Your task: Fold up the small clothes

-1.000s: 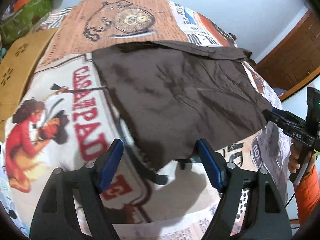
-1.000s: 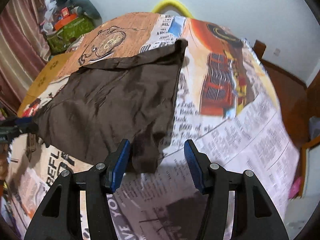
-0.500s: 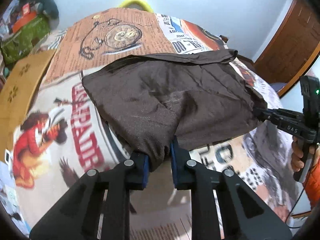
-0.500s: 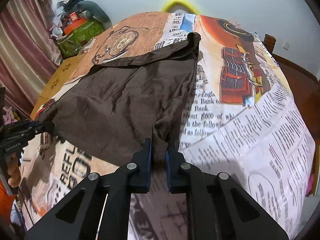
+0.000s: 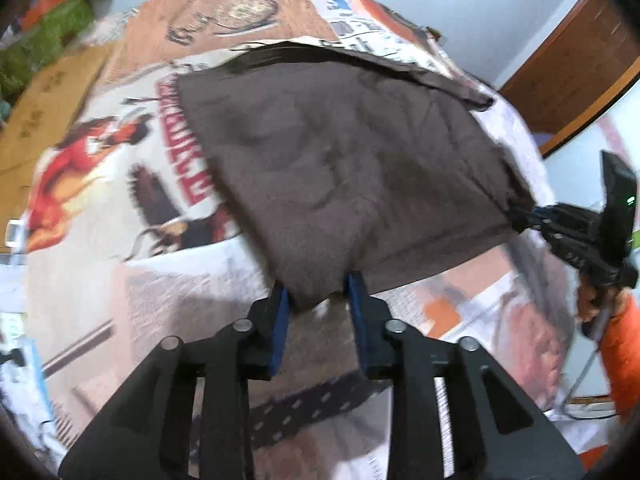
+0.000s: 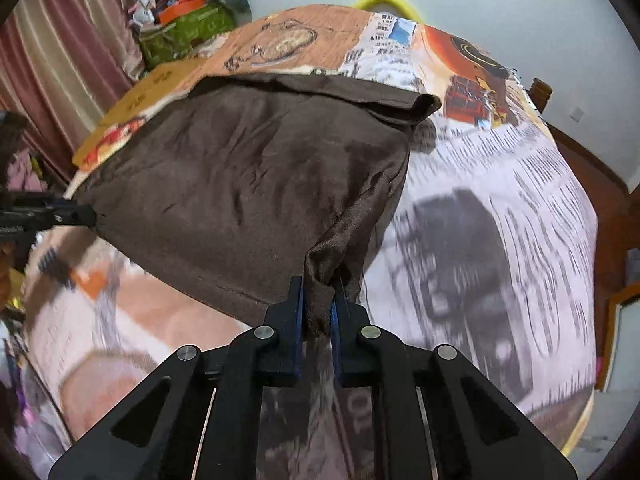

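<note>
A dark brown cloth (image 5: 340,160) lies spread on the printed table cover (image 5: 120,160), with a narrow strip folded over along its far edge. My left gripper (image 5: 316,292) has the cloth's near left corner bunched between its blue pads. Its jaws are opening, and the corner still hangs from them, drawn to a point. My right gripper (image 6: 318,292) is shut on the near right corner of the brown cloth (image 6: 248,184). The near edge is lifted off the table between the two. Each view shows the other gripper, the right gripper (image 5: 520,214) and the left gripper (image 6: 90,216).
A green bag (image 6: 184,32) of clutter and a striped curtain (image 6: 60,60) stand at the far left. A tan board (image 5: 44,92) lies along the table's left side. A wooden door (image 5: 568,72) is at the right. An orange sleeve (image 5: 620,352) holds the right gripper.
Both grippers closed on the cloth's near corners and raised its near edge off the table. Both views have shifted and blurred. The left jaws stand wider than half a second ago.
</note>
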Available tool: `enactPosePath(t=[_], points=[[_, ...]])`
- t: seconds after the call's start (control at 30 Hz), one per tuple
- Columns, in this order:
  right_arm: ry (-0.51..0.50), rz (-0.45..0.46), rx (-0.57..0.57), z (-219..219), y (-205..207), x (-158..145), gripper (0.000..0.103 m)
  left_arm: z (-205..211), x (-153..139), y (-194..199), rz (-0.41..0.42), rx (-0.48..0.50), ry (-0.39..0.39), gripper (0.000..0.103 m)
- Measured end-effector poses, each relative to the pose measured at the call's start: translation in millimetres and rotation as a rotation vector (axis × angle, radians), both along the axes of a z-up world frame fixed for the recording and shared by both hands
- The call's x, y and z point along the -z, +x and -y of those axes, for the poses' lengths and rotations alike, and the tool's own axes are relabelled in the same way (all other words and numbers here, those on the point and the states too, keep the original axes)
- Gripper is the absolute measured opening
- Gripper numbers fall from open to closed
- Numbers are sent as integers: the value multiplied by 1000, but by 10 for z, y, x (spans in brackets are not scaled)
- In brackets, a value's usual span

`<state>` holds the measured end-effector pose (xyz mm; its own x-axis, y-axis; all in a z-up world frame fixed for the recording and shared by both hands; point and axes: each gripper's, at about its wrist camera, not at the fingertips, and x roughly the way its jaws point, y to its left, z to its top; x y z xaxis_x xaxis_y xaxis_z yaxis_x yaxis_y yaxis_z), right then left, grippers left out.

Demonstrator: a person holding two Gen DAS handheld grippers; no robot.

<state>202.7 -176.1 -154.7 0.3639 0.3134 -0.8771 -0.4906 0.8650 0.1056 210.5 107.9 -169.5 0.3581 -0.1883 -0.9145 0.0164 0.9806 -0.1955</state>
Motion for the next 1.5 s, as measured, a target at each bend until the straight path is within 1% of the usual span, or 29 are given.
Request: enactPosePath(t=[0.03,0.1,0.13,0.17,0.23,0.33,0.37,0.5,0.57,0.67,0.77,0.87,0.9,0.97,1.1,1.23,1.3,1.37,1.43,1.5], points=[[-9,2,7,20,-9,-2,13,-12,-10,-51,4,-8,13,39],[-36,14,31,64,-27,-25,17,-57,-59,-139,22,-30,17,41],[-40,21,40,93,-28,-60,17,-82,-88,-181,29,-39,10,44],[-37,30,50,123,-27,-108,17,-104,-118,-226,38,-50,5,47],[-23,45,64,157,-28,-212,18,-128,-168,-288,57,-65,16,50],[3,76,74,122,21,-383,28,-153,-221,-330,90,-92,41,57],[16,84,71,83,42,-430,31,-172,-222,-339,101,-108,37,57],[64,89,16,-248,263,-528,40,-253,-186,-296,111,-147,6,57],[67,81,4,-391,400,-501,40,-269,-164,-254,110,-156,-10,57],[83,31,0,-640,728,-377,40,-262,-145,-200,117,-155,-20,57],[93,-14,22,-773,996,-238,40,-230,-116,-143,124,-145,-9,57],[87,-35,47,-833,1188,-146,40,-187,-65,-67,127,-133,18,57],[85,-36,54,-840,1227,-138,40,-171,-39,-37,126,-131,38,57],[91,-37,64,-844,1339,-124,40,-186,3,-3,122,-141,52,57],[49,25,122,-817,1487,-144,40,-245,97,28,96,-151,35,57],[68,24,172,-744,1578,-196,40,-264,164,9,86,-153,45,57],[79,22,154,-774,1533,-239,40,-277,165,-8,90,-155,42,57],[66,33,107,-890,1459,-287,40,-318,136,-42,105,-164,30,57],[37,51,28,-1103,1307,-342,40,-366,99,-66,119,-174,25,57],[18,65,-48,-1325,1182,-393,40,-418,61,-91,137,-188,38,57]])
